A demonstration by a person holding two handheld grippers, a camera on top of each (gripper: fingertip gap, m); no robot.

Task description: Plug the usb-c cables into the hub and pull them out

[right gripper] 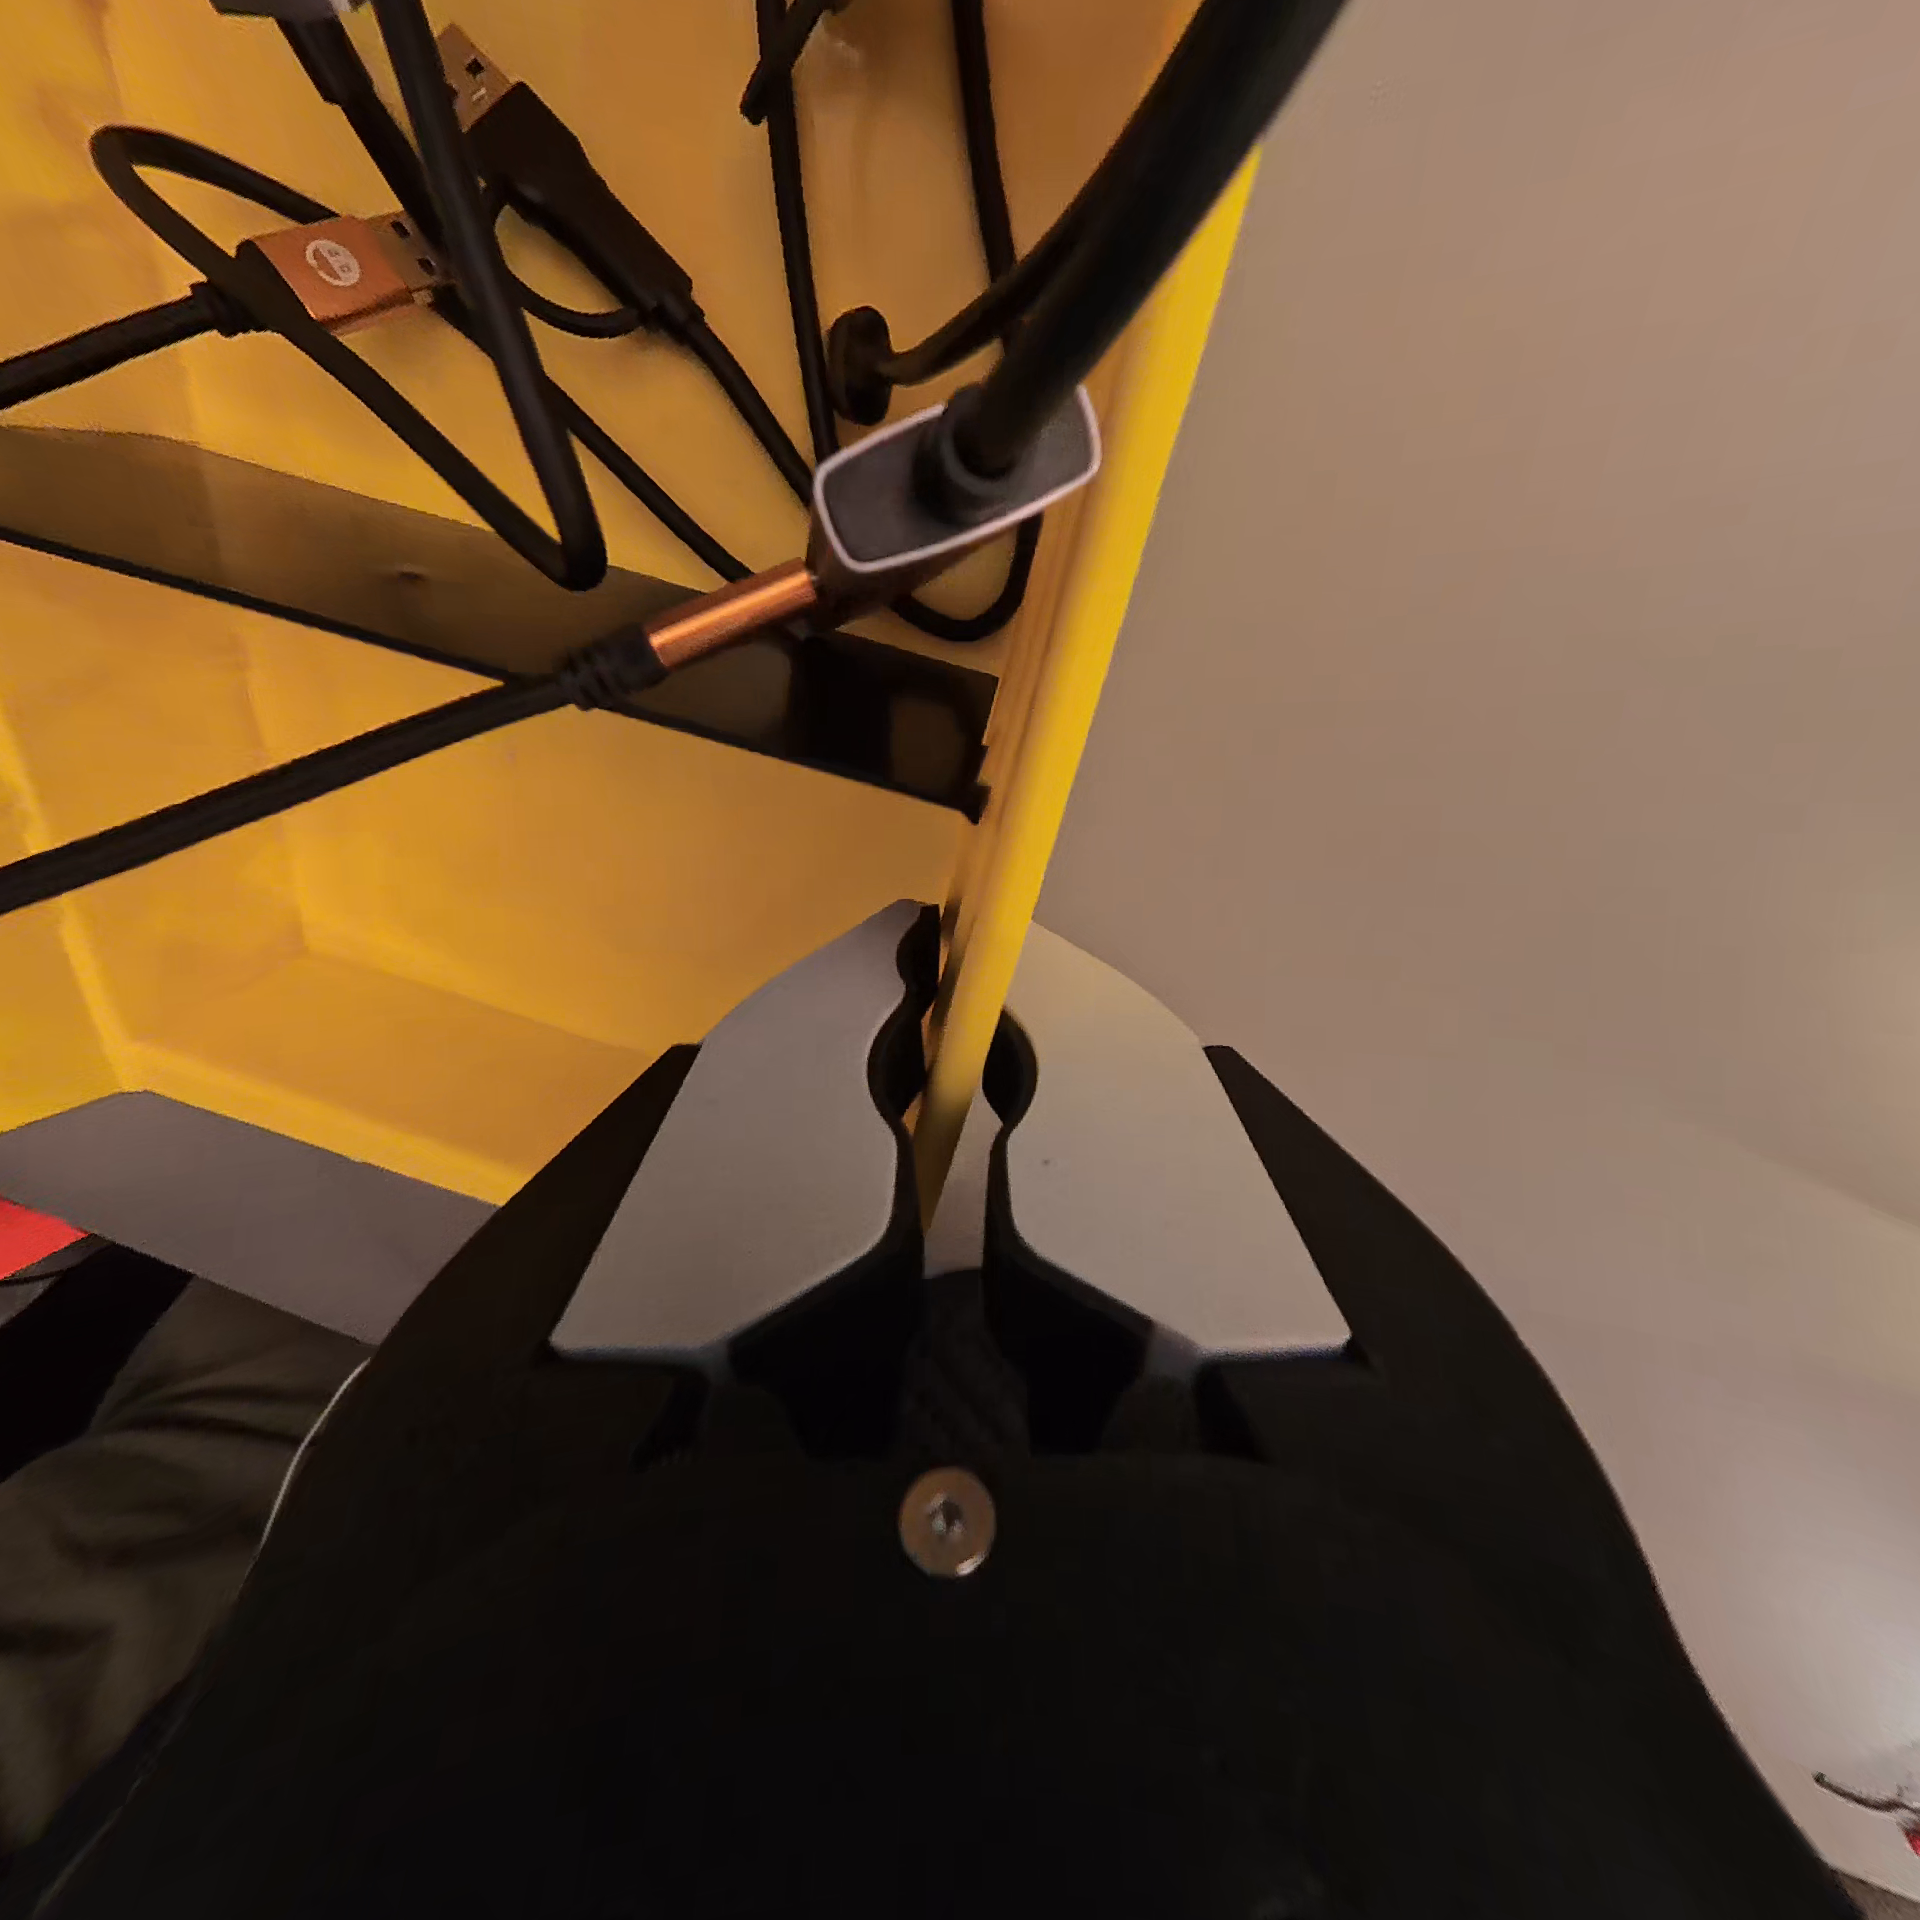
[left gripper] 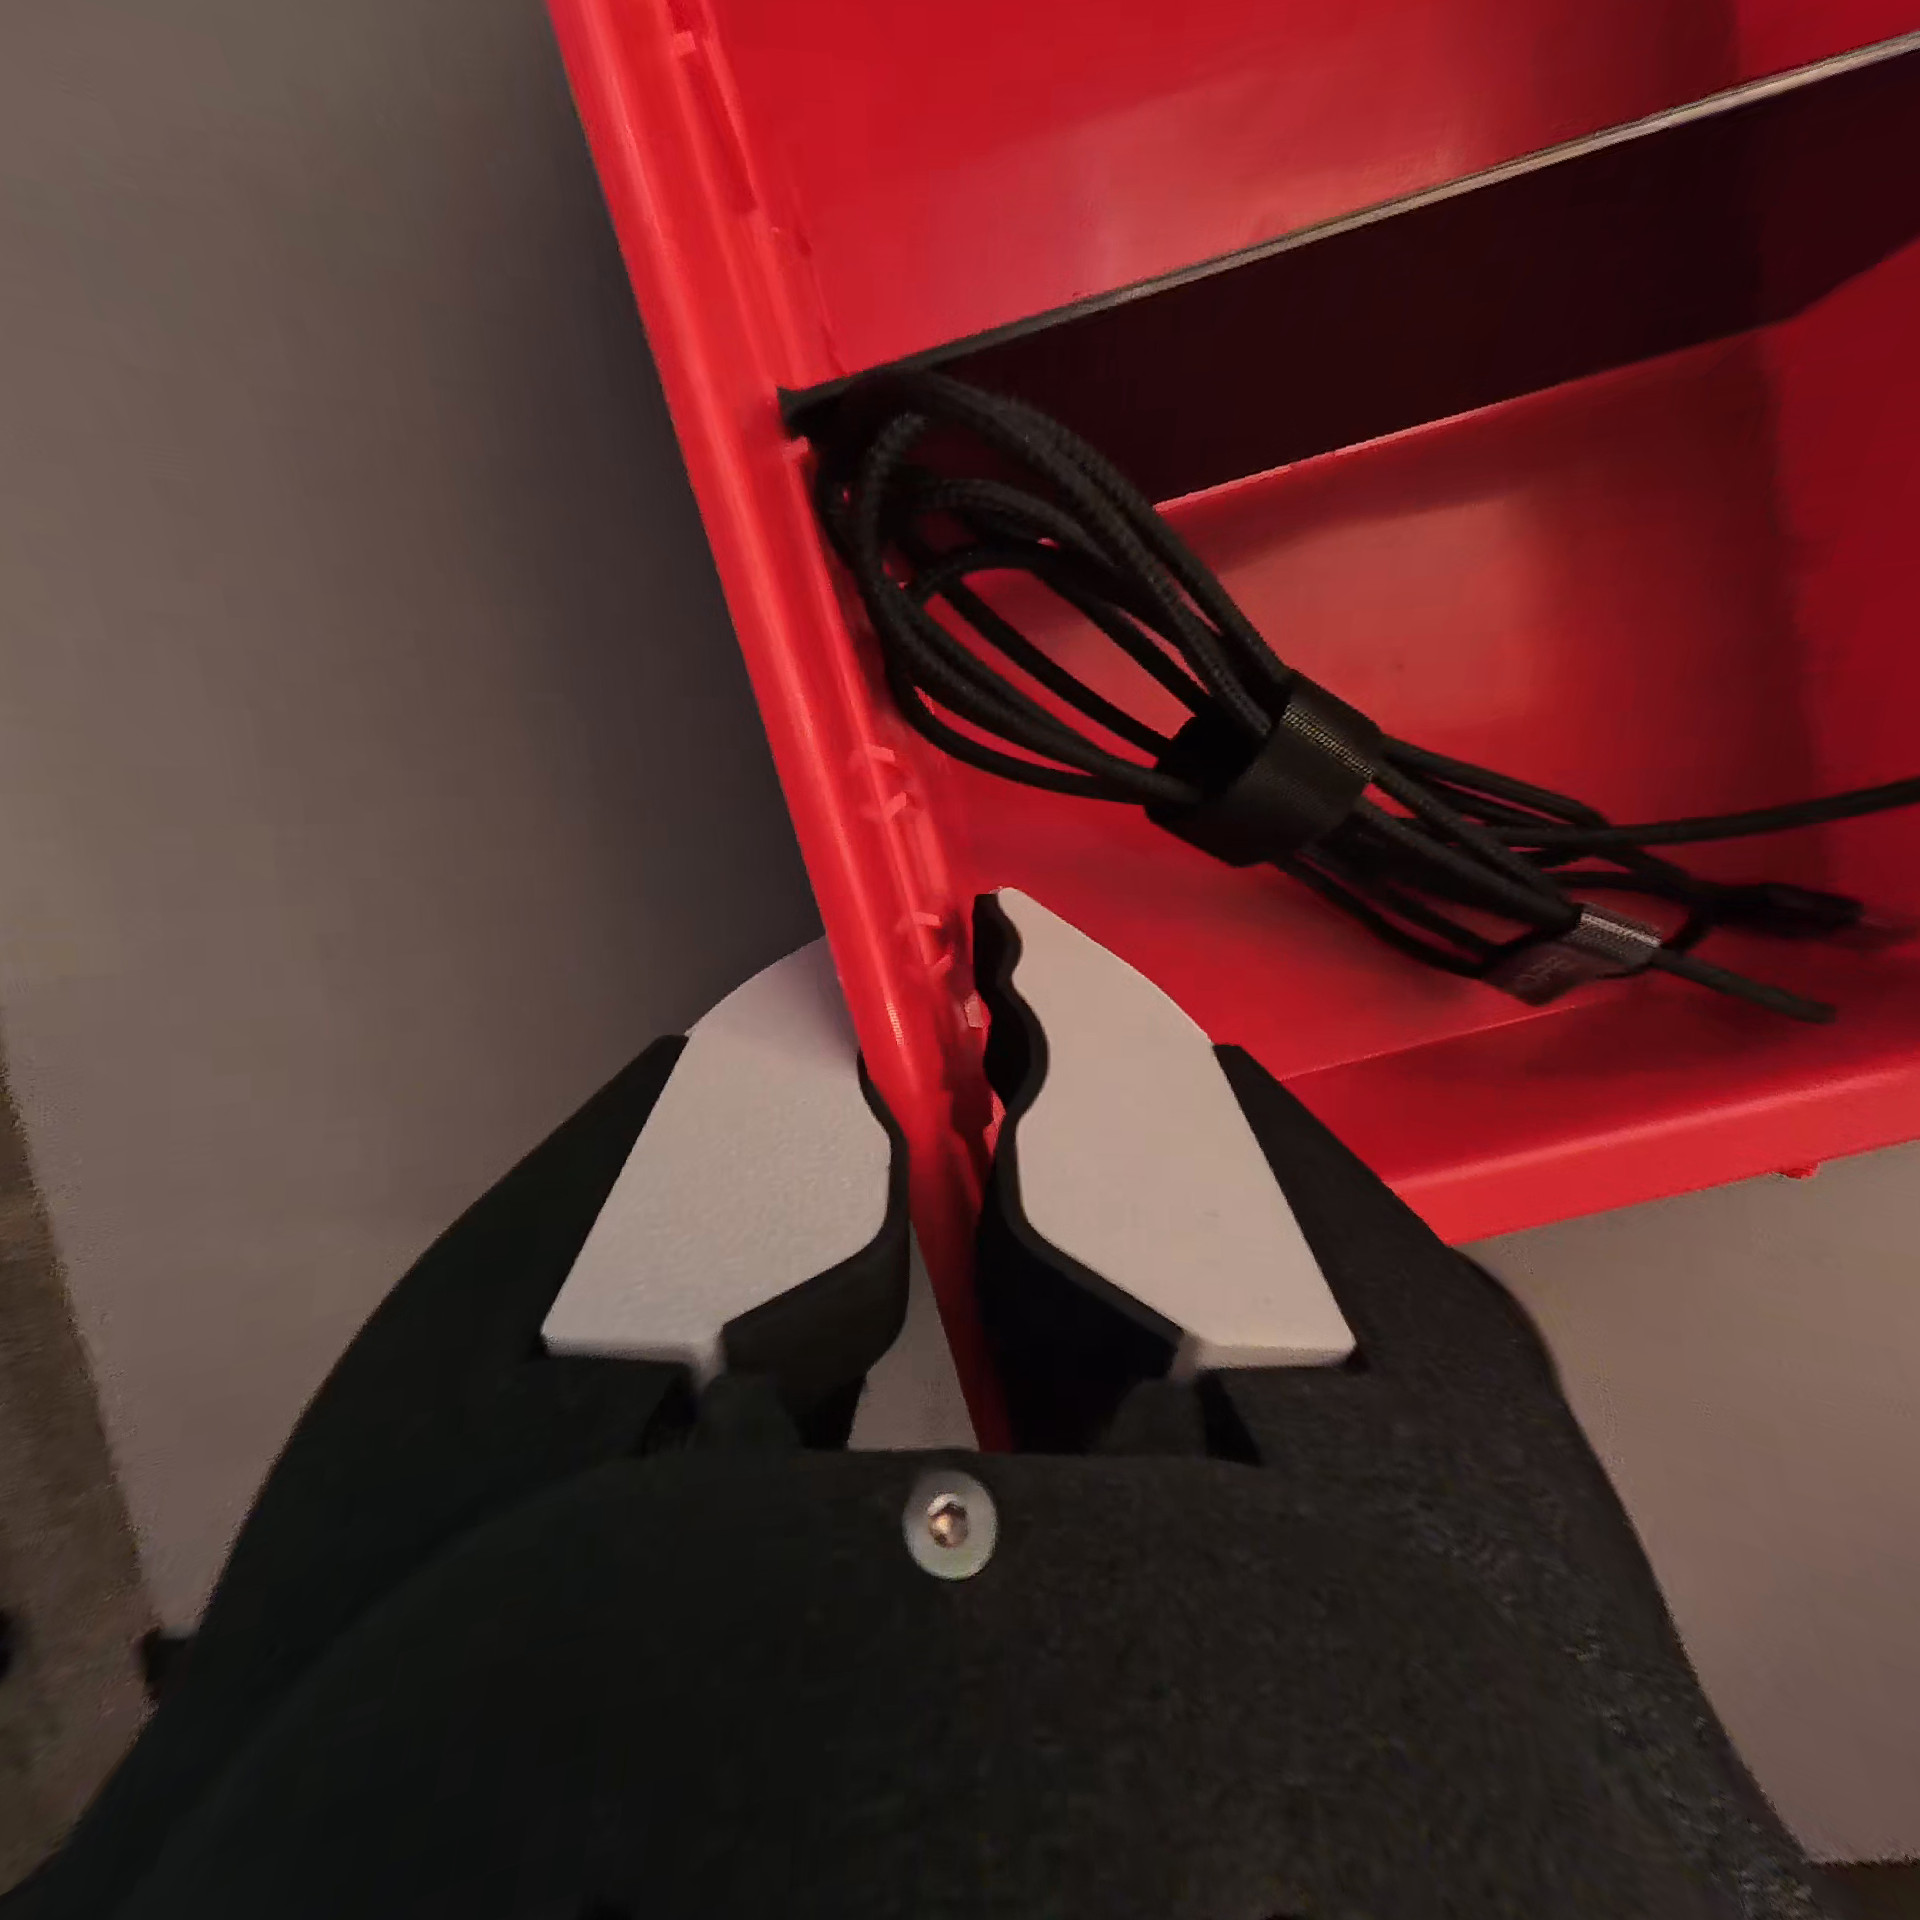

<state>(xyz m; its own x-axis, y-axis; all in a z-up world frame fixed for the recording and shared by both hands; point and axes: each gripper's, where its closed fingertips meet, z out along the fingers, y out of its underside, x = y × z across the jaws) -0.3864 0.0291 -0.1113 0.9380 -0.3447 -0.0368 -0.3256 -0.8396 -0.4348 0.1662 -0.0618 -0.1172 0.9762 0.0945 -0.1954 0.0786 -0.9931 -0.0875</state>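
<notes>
The side wall of a red plastic bin (left gripper: 1039, 260) was pinched by the left tongs (left gripper: 940, 1029), and a yellow plastic bin's wall (right gripper: 1081, 644) was pinched by the right tongs (right gripper: 951, 997).

A red bin (left gripper: 1455, 644) sits on the pale surface (left gripper: 364, 520), a black divider (left gripper: 1455, 343) slotted across it; a yellow bin (right gripper: 312, 987) has a black divider (right gripper: 312, 561) too.

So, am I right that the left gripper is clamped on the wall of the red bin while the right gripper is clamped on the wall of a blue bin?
Not quite: the right gripper grips a yellow bin, not a blue one, as the right wrist view shows. The rest holds: the left gripper has its jaws closed on the wall of the red bin.
</notes>
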